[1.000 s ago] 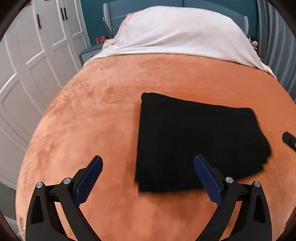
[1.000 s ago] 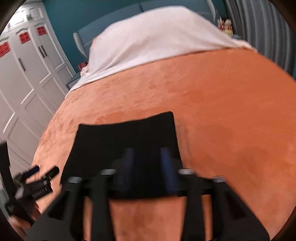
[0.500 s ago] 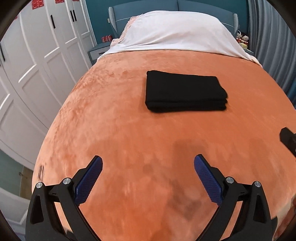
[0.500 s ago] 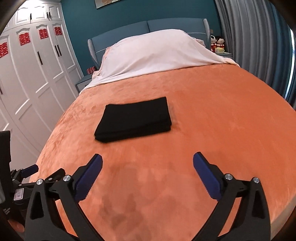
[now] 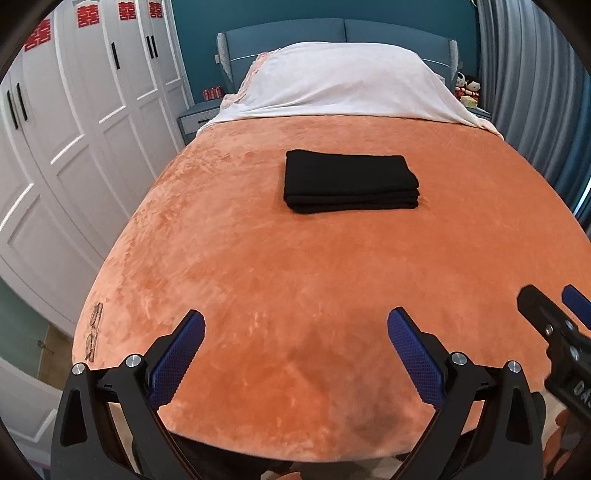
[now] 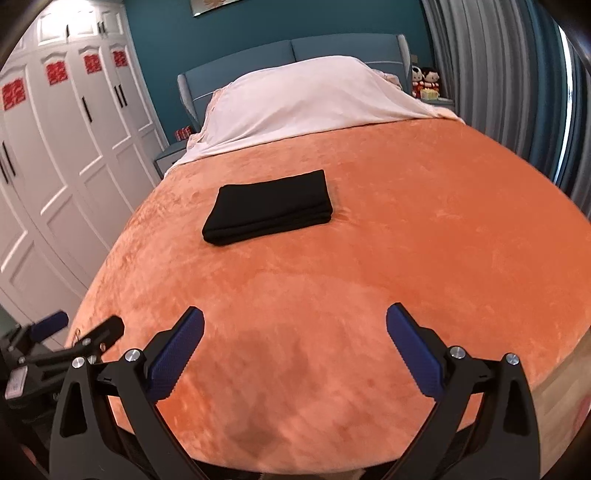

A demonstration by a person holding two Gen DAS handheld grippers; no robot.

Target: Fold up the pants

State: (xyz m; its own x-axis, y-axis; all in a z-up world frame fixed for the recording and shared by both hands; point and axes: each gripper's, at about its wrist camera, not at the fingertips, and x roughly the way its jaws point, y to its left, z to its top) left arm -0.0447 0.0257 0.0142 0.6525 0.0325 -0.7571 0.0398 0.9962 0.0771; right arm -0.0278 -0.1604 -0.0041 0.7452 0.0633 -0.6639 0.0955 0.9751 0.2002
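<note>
The black pants lie folded in a neat rectangle on the orange bed cover, towards the pillow end. They also show in the right wrist view, left of centre. My left gripper is open and empty over the foot of the bed, far from the pants. My right gripper is open and empty, also back at the foot. The right gripper shows at the right edge of the left wrist view. The left gripper shows at the lower left of the right wrist view.
A white sheet covers the pillows against a blue headboard. White wardrobe doors line the left side. Grey curtains hang on the right. A nightstand stands beside the bed's head.
Both grippers have pulled back from the pants to the foot of the bed. The right gripper, nearly shut over the pants a second ago, has opened. The pants stay folded in place.
</note>
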